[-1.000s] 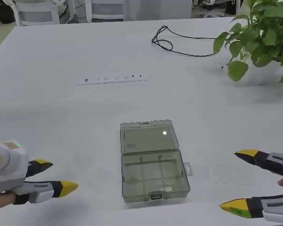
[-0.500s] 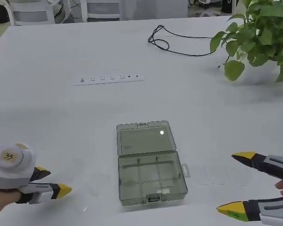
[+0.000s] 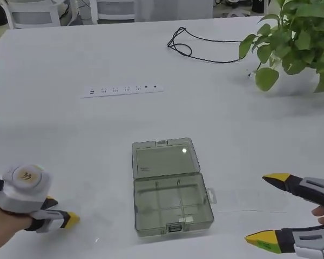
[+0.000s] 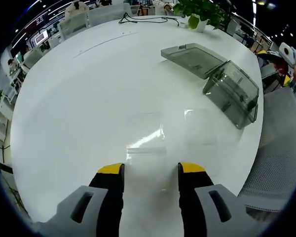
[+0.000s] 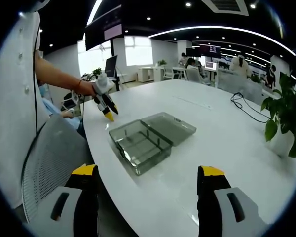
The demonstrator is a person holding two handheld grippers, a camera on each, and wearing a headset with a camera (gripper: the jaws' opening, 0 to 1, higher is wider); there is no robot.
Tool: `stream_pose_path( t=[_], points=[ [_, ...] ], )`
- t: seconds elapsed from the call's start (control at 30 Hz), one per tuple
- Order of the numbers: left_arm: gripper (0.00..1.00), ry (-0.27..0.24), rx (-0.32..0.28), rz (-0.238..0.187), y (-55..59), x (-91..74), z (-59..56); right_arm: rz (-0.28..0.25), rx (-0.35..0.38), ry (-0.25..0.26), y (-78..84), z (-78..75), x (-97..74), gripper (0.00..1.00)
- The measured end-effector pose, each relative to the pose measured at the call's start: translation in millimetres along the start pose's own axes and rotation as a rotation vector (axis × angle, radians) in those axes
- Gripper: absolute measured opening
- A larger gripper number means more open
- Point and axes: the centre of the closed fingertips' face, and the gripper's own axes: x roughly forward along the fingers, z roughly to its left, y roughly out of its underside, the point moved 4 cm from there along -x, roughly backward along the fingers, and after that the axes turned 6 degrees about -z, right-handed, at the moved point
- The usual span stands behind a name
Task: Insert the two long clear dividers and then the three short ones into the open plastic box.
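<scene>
The smoky clear plastic box (image 3: pixel 173 202) stands open at the table's middle, its lid (image 3: pixel 164 157) lying flat behind it. Faint clear divider sheets (image 4: pixel 145 133) lie flat on the table just ahead of my left gripper (image 4: pixel 150 169), which is open and holds nothing; in the head view it sits left of the box (image 3: pixel 59 219). A further faint clear sheet (image 3: pixel 251 201) lies right of the box. My right gripper (image 3: pixel 267 209) is wide open and empty beside that sheet. Its own view has the box (image 5: pixel 138 143) ahead between the yellow tips (image 5: pixel 148 171).
A white power strip (image 3: pixel 121 90) lies beyond the box. A black cable (image 3: pixel 197 48) coils at the far side. A potted plant (image 3: pixel 294 38) stands at the far right. Chairs (image 3: pixel 35 13) line the table's far edge.
My left gripper has drawn back toward the lower left and rolled, so one yellow tip is hidden behind its body. The right gripper has barely moved.
</scene>
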Motion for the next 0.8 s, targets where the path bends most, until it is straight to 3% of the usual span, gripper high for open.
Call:
stream_pose_path(
  t=[0.2,0.47,0.8],
  points=[
    [0.39,-0.026,0.045,0.016,0.8,0.8,-1.5,-0.003,0.006,0.004,2.3,-2.3,0.4,0.83],
    [0.38,-0.041,0.011,0.040,-0.3,1.4,-0.1,-0.009,0.005,0.002,0.7,-0.2,3.3,0.82],
    [0.33,-0.049,-0.012,0.040,-0.6,1.6,3.0,-0.014,0.008,-0.003,-1.9,3.7,4.4,0.81]
  ],
)
